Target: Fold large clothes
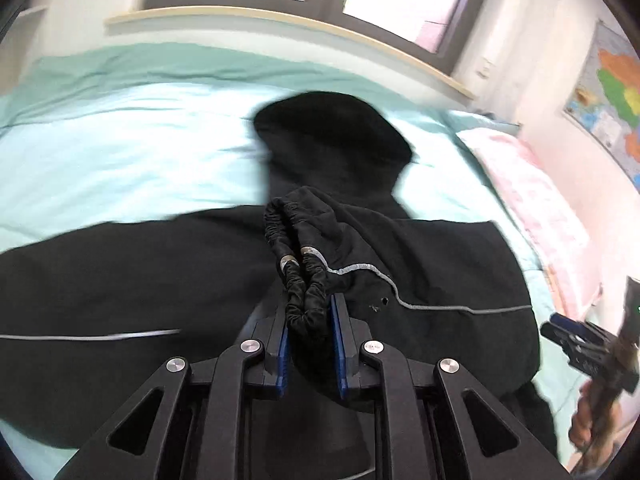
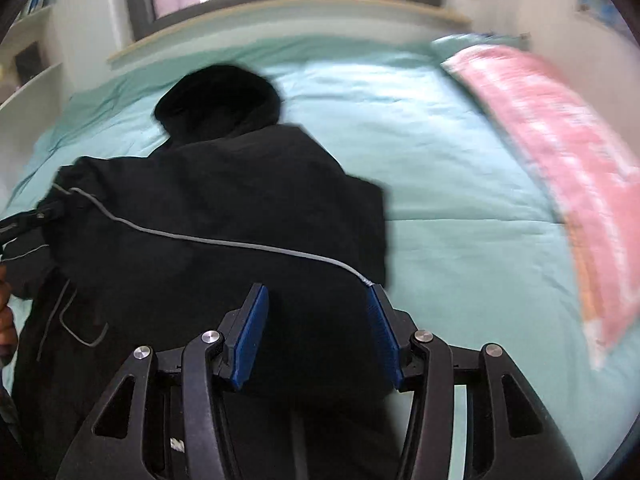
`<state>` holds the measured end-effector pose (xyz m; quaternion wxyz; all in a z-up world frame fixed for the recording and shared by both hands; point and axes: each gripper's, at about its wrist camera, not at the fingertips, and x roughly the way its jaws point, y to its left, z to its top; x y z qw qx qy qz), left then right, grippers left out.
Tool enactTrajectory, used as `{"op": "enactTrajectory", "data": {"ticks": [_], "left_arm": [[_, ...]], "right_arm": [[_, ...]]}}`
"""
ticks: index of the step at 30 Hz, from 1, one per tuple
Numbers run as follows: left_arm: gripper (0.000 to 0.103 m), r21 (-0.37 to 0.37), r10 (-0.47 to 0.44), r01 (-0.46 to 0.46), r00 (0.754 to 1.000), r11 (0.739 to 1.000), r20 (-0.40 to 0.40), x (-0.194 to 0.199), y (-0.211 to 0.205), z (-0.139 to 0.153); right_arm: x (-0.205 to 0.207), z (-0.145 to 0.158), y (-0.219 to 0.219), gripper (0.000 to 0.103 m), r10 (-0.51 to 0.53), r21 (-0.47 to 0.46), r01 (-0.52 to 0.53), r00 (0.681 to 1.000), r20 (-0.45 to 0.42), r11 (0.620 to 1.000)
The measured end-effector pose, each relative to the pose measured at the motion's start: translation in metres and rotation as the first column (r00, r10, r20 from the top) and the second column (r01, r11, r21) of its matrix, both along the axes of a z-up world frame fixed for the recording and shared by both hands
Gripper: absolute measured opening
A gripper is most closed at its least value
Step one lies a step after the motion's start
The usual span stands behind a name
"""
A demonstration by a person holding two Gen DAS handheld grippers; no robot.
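Clamped in the left tool (image 1: 309, 334), a gathered elastic cuff (image 1: 298, 280) belongs to the black hooded jacket (image 2: 224, 208) on the mint-green bed (image 2: 440, 160). Beside that cuff, the right tool (image 2: 316, 332) gapes empty over the jacket. Elastic may slip free.

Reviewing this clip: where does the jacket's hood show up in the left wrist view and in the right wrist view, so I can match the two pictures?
Left wrist view: the hood sits just above centre, beyond the elastic cuff pinched in the left gripper.
Right wrist view: the hood lies upper left, at the far end of the black jacket.
Shared landmark: the window sill behind the mint bedspread.
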<state>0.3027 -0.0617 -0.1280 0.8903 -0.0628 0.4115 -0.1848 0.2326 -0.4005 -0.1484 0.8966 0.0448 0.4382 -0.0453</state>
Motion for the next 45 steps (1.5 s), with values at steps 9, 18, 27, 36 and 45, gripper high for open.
{"op": "enactTrajectory", "data": {"ticks": [9,18,27,36,45], "left_arm": [[0.021,0.029,0.066,-0.061,0.963,0.998,-0.263,-0.001,0.087,-0.087],[0.063,0.087,-0.019,0.016,0.999,0.996,0.033,-0.017,0.036,0.003],[0.062,0.208,0.027,0.012,0.982,0.978,-0.185,0.038,0.002,-0.090],[0.062,0.158,-0.007,0.030,0.990,0.987,-0.141,-0.012,0.024,-0.048],[0.062,0.138,0.008,0.008,0.993,0.990,-0.119,-0.035,0.047,-0.034]], "right_arm": [[0.073,-0.092,0.047,0.061,0.022,-0.017,-0.026,0.974,-0.226,1.000],[0.109,-0.023,0.048,0.067,0.016,-0.007,-0.016,0.998,-0.065,1.000],[0.130,-0.080,0.045,0.067,-0.056,0.000,0.058,0.972,-0.228,0.998],[0.000,-0.031,0.044,0.068,-0.022,0.052,0.032,0.981,-0.193,0.998],[-0.006,-0.035,0.086,0.069,-0.021,-0.038,0.012,0.967,-0.255,0.999]]}}
